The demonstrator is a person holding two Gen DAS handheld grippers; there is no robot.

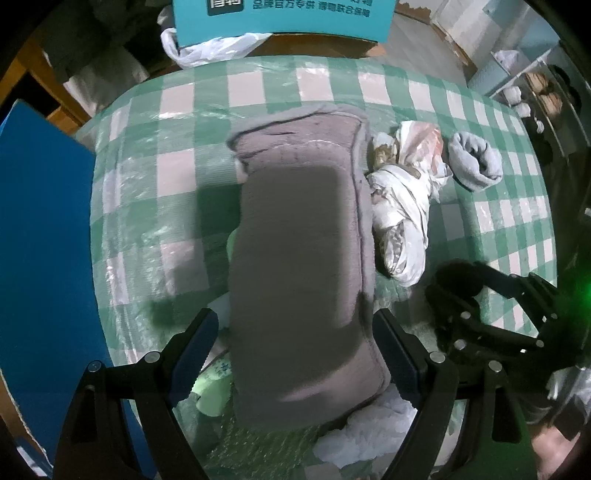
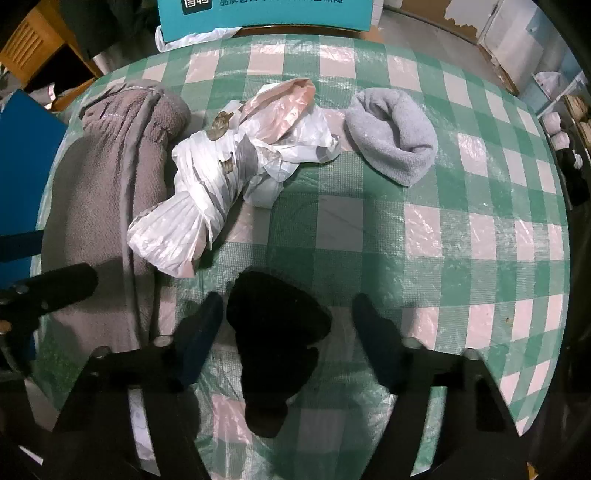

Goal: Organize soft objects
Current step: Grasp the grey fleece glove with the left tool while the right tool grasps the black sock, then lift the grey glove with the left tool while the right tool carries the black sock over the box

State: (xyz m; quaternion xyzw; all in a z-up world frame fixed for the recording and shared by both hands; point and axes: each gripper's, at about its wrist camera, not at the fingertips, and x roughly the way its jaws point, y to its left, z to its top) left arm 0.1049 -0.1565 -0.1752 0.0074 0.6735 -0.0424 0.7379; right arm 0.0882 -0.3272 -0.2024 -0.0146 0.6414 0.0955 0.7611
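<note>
A long grey fleece cushion [image 1: 299,251] lies lengthwise on the green-checked table [image 1: 155,206]; it also shows in the right wrist view [image 2: 99,192]. My left gripper [image 1: 295,350] is open, its fingers on either side of the cushion's near end. A black fuzzy cloth [image 2: 273,332] lies between the open fingers of my right gripper [image 2: 288,332]; it also shows in the left wrist view [image 1: 458,277]. A knotted white and pink plastic bag [image 2: 236,158] lies mid-table, and a rolled light grey towel [image 2: 395,133] beyond it to the right.
A teal box [image 2: 266,14] stands at the table's far edge with a white bag beside it. A blue board [image 1: 40,229] stands at the left. Shelves with small items [image 1: 532,92] are at the right. Crumpled white plastic [image 1: 365,432] and a pale green item [image 1: 210,391] lie under the cushion's near end.
</note>
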